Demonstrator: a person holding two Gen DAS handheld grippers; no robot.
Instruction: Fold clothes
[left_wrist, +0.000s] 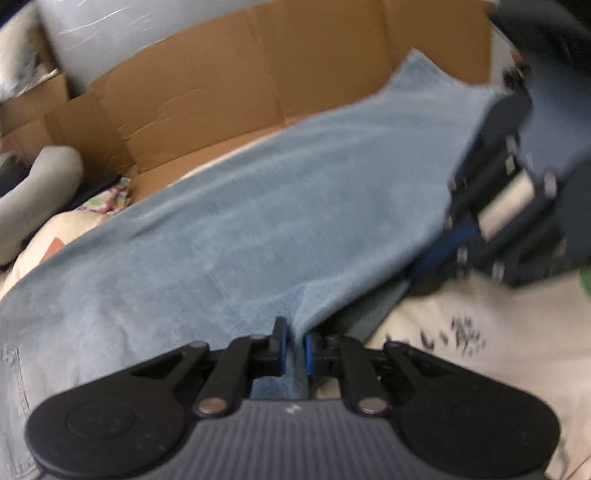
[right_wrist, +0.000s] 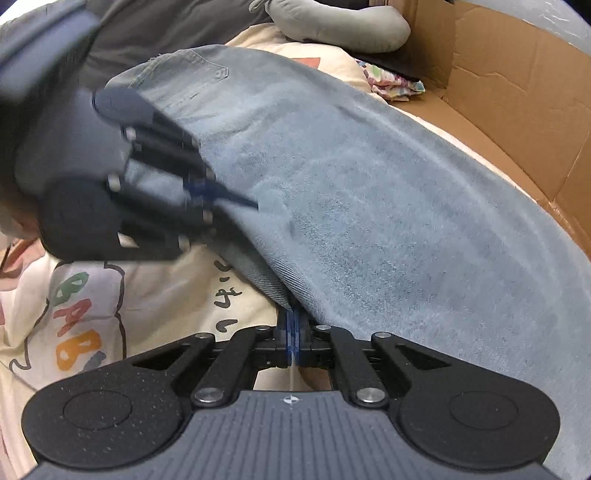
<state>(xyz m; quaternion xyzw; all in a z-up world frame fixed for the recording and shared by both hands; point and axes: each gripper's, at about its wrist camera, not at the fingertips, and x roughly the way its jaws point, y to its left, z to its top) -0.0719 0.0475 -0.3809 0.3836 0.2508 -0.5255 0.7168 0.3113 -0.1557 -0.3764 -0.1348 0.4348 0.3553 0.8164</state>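
Denim takes up most of what we see: a pair of pale blue jeans (right_wrist: 369, 206) lies spread across a cream bedsheet (right_wrist: 155, 295) printed with coloured letters and small dark marks. Behind the jeans we see a brown cardboard box (left_wrist: 229, 96) with its flaps open, and to its side a grey cushion (right_wrist: 343, 33) and a small bundle of flowered cloth (right_wrist: 397, 83).

We hold one edge of the jeans lifted off the sheet at two places. Our left gripper (left_wrist: 293, 345) is clenched on a fold of that edge, with blue cloth bunched between its blue pads. Our right gripper (right_wrist: 293, 341) has its jaws pressed tight together right at the hem; the edge seems pinched there, though we cannot quite tell how much cloth is caught.
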